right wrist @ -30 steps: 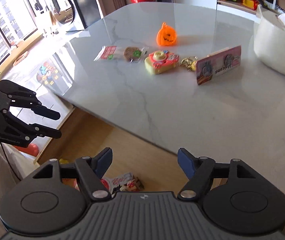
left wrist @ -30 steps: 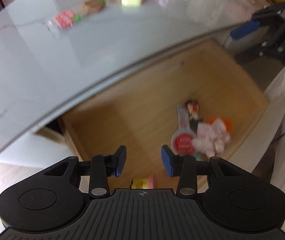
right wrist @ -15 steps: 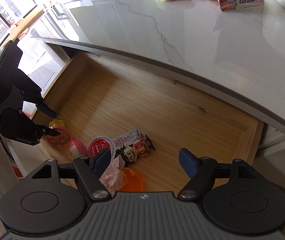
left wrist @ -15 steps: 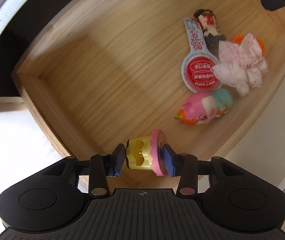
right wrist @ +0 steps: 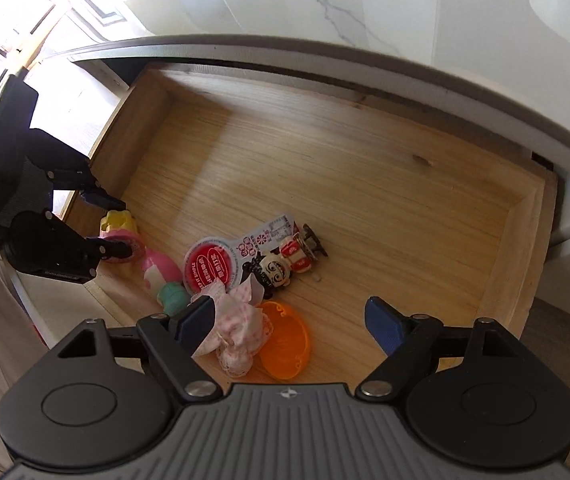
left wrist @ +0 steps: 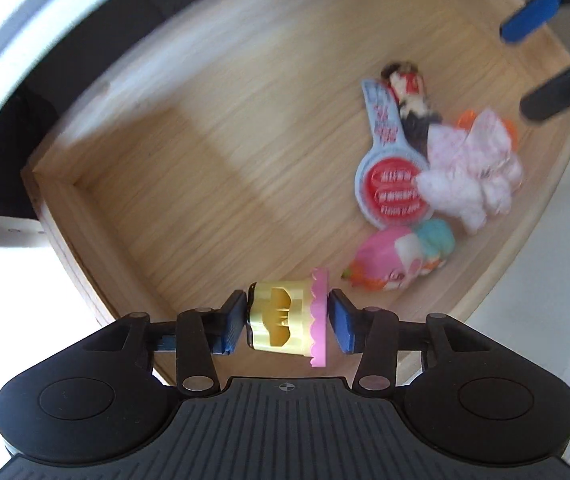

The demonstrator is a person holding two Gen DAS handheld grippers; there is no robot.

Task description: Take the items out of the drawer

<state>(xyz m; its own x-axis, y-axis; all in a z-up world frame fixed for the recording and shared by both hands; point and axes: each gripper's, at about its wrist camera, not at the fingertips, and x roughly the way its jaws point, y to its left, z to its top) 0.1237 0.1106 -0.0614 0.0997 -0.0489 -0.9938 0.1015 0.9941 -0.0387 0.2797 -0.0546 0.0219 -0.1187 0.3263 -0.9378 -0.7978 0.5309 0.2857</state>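
The wooden drawer (right wrist: 385, 184) is pulled out under the marble tabletop. My left gripper (left wrist: 288, 319) is shut on a yellow and pink cupcake toy (left wrist: 285, 318) at the drawer's near left corner; the right wrist view shows that toy (right wrist: 119, 232) between the left fingers. On the drawer floor lie a pink and teal squishy toy (left wrist: 397, 256), a red-lidded jelly cup (left wrist: 395, 192), a small doll figure (left wrist: 411, 96), a pink-dotted cloth pouch (left wrist: 473, 168) and an orange lid (right wrist: 285, 340). My right gripper (right wrist: 289, 324) stands open just above the pouch (right wrist: 241, 328) and orange lid.
The grey marble tabletop (right wrist: 445, 12) overhangs the drawer's back. The drawer's right half (right wrist: 425, 220) is bare wood. A window and bright floor lie to the left in the right wrist view.
My left gripper dropped from table height into the drawer and closed on the cupcake toy. My right gripper tipped down from the tabletop and lowered over the pouch and orange lid.
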